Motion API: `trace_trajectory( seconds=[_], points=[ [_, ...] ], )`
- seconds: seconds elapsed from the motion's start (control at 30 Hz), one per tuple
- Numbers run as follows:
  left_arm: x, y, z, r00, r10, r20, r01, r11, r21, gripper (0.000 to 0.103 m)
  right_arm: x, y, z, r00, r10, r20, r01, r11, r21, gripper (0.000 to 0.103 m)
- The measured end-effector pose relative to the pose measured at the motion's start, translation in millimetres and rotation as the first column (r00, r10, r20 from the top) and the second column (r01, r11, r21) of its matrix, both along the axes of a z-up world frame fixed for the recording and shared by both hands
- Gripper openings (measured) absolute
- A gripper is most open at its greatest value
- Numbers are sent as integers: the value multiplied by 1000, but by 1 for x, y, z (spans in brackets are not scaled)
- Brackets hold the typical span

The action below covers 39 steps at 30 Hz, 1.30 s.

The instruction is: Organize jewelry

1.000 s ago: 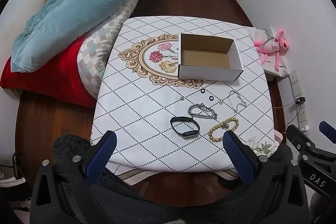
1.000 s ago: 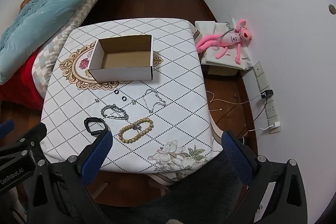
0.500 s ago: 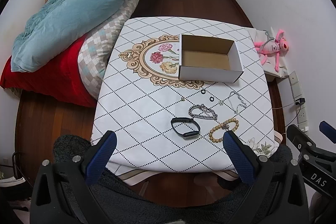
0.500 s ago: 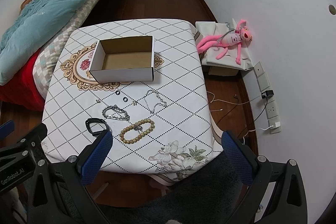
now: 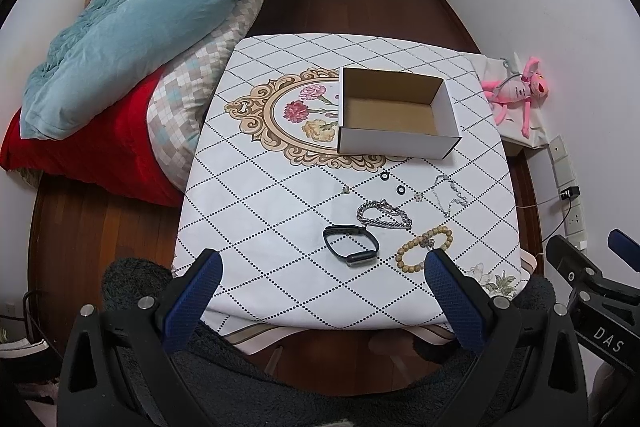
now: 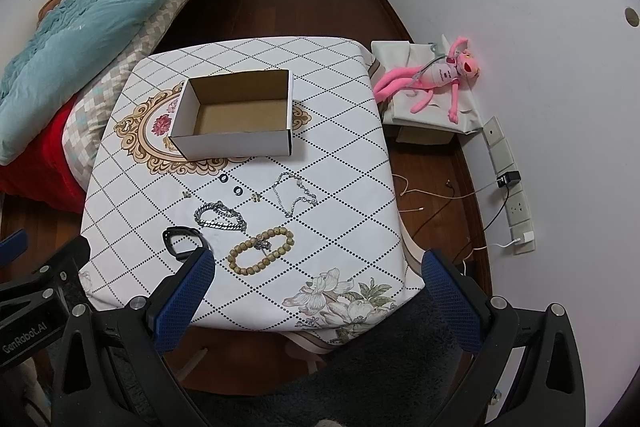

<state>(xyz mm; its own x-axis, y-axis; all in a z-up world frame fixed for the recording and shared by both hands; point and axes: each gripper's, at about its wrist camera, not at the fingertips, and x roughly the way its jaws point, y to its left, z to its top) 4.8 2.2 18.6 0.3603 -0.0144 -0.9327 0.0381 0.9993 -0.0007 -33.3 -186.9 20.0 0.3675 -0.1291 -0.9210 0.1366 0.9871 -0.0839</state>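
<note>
An open, empty white cardboard box [image 5: 396,115] [image 6: 234,121] stands on the table. In front of it lie a black band [image 5: 351,245] [image 6: 180,239], a wooden bead bracelet [image 5: 424,249] [image 6: 261,250], a silver chain bracelet [image 5: 383,215] [image 6: 220,215], a thin silver necklace [image 5: 450,193] [image 6: 294,193], two black rings [image 5: 386,176] [image 6: 224,179] and small earrings [image 5: 345,190] [image 6: 256,197]. My left gripper [image 5: 322,269] and right gripper [image 6: 316,267] are both open and empty, held above the table's near edge.
The table has a white diamond-pattern cloth [image 5: 260,195] [image 6: 344,155]. A bed with a blue duvet [image 5: 132,15] stands to the left. A pink plush toy [image 6: 436,79] lies on a low stand to the right. Wall sockets and cables [image 6: 508,183] are at the right.
Both grippers have drifted very slightly; the scene sits a little lower in the views. Nothing on the table has moved.
</note>
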Motion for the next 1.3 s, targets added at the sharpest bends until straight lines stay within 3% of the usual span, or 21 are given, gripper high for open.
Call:
trace_trajectory(
  seconds=[1.3],
  points=[
    [-2,-9,-1,1000,-9,16,9,1000,0,103,3,-3,5,1000,-1,14,1,1000,8,103]
  ],
)
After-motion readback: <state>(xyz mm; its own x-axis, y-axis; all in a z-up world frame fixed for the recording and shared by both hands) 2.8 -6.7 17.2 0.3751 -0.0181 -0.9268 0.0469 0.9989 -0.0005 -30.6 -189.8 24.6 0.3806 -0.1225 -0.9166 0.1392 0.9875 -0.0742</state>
